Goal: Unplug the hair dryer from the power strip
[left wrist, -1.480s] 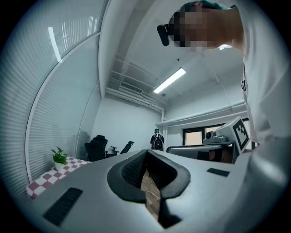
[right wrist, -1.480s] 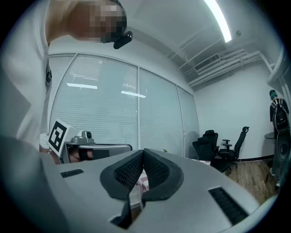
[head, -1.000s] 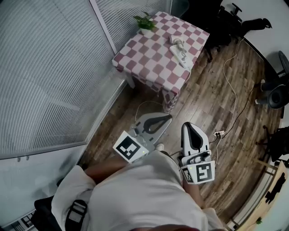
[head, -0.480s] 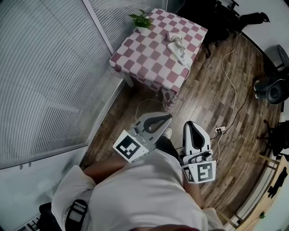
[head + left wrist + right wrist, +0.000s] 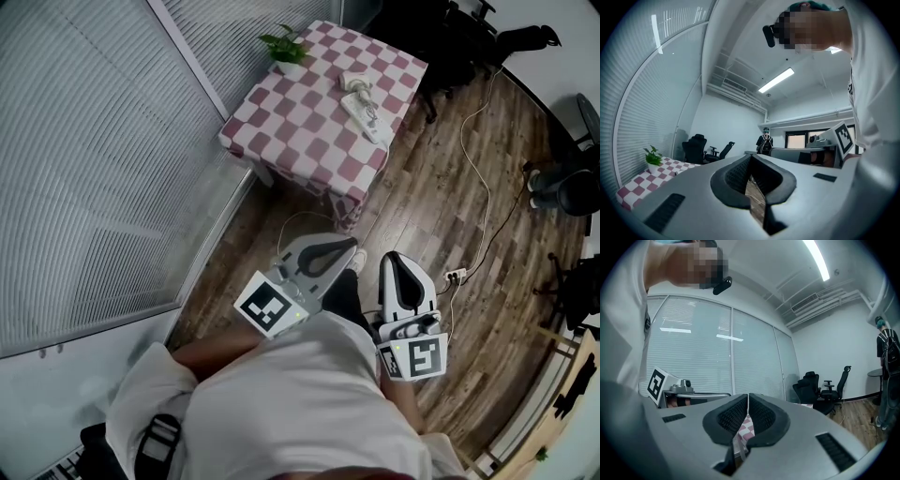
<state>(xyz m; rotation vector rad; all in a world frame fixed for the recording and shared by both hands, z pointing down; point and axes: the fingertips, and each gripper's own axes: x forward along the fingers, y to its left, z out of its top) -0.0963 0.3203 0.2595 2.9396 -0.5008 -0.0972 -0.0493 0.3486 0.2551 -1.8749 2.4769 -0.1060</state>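
On the table with the red-and-white checked cloth (image 5: pixel 300 127) at the far side of the room lie a pale hair dryer (image 5: pixel 356 82) and a long white power strip (image 5: pixel 368 117), touching end to end; the plug is too small to make out. Both grippers are held level in front of the person's body, well short of the table. My left gripper (image 5: pixel 351 246) is shut and holds nothing, its tips (image 5: pixel 751 155) meeting. My right gripper (image 5: pixel 392 259) is shut and holds nothing as well (image 5: pixel 748 394). The checked cloth (image 5: pixel 640 180) shows at the left gripper view's lower left.
A potted plant (image 5: pixel 284 47) stands on the table's far corner. Glass walls with blinds (image 5: pixel 103 159) run along the left. A small floor socket (image 5: pixel 457 276) with a long cable lies on the wood floor. Black office chairs (image 5: pixel 459 37) stand behind the table. A person (image 5: pixel 561 183) stands at right.
The person has stepped forward with both grippers, still shut. The table has slid slightly to the left in the head view, and a shoe now shows beside the left gripper.
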